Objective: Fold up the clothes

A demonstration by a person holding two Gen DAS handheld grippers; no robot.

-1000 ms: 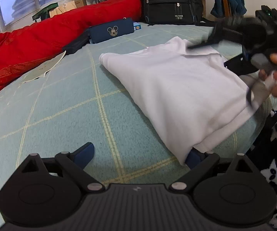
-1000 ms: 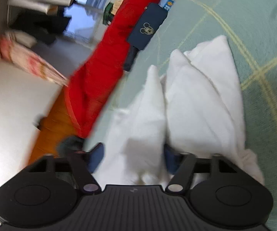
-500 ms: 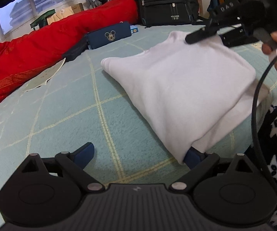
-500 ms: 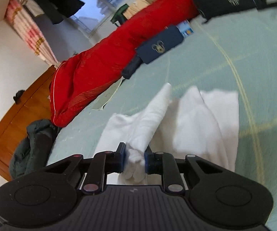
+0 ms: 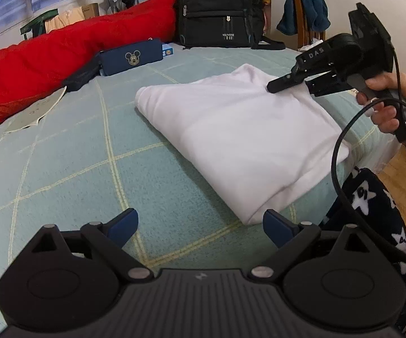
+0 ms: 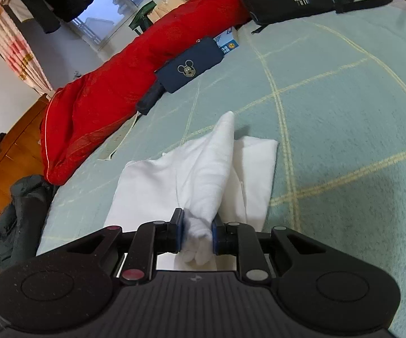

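The left gripper [image 5: 200, 226] hangs low with its blue fingers spread wide and nothing between them, right by the near corner of the white garment [image 5: 239, 138]. That folded garment lies on the green checked bed [image 5: 76, 155], near its edge. The right gripper [image 6: 197, 232] pinches a bunched white fold. Lots of bare bed stretches beyond, up to the red quilt [image 5: 62, 48] and black backpack [image 5: 220, 8].

the white garment [image 5: 242, 138] hides the right tool's [image 6: 197, 229] fingertips in the left wrist view.
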